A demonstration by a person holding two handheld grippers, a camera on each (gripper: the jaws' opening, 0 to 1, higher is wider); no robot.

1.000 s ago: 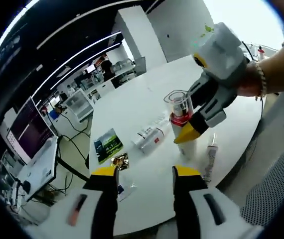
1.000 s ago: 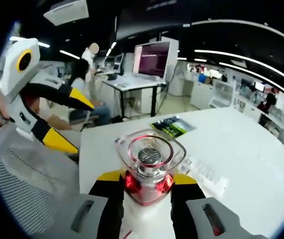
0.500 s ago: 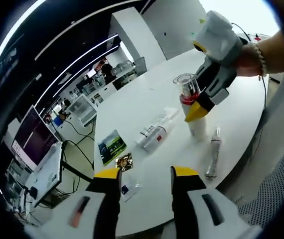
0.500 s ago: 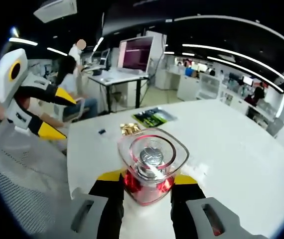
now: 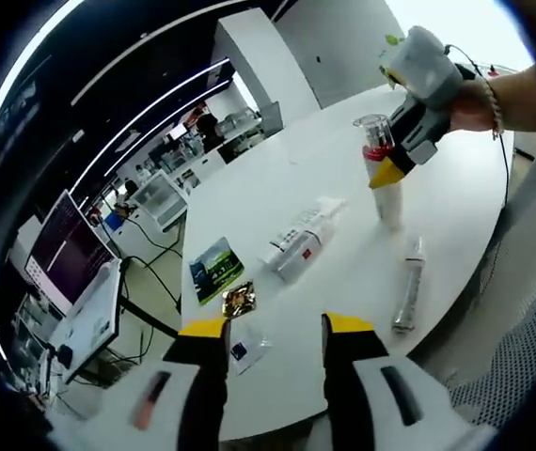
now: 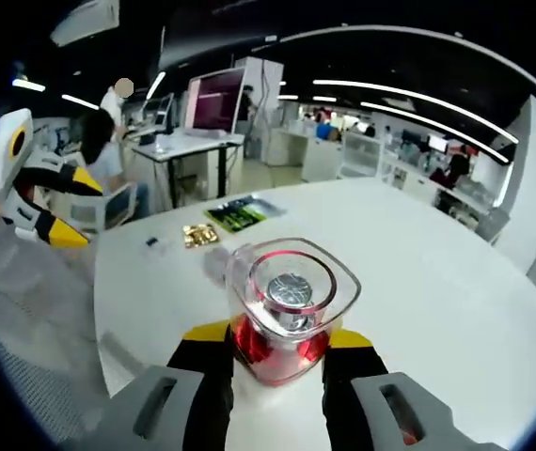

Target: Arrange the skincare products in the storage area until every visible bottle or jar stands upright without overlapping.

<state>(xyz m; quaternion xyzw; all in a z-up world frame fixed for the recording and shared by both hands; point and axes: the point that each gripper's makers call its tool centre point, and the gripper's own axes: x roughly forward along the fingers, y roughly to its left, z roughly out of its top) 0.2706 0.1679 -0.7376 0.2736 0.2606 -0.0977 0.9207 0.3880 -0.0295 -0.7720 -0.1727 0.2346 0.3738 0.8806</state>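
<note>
My right gripper [image 6: 277,338] is shut on a bottle with a clear cap and red collar [image 6: 287,299]. In the left gripper view that bottle [image 5: 387,193] is upright on the far right of the white round table [image 5: 277,178], with the right gripper [image 5: 387,172] clamped near its neck. A white bottle with a red label [image 5: 301,241] lies on its side mid-table. A slim tube [image 5: 407,287] lies flat near the table's right edge. My left gripper [image 5: 275,327] is open with nothing between its jaws, above the near edge; it also shows in the right gripper view [image 6: 38,202].
A green leaflet [image 5: 212,270], a gold packet [image 5: 238,299] and a small sachet [image 5: 242,350] lie on the near part of the table. Desks with a monitor [image 6: 216,99] and a seated person [image 6: 99,150] stand beyond. A mesh chair back [image 5: 522,366] is at lower right.
The right gripper has carried the clear-capped bottle farther across the table, away from the left gripper. The left gripper stays open; the lying bottle and tube have not moved.
</note>
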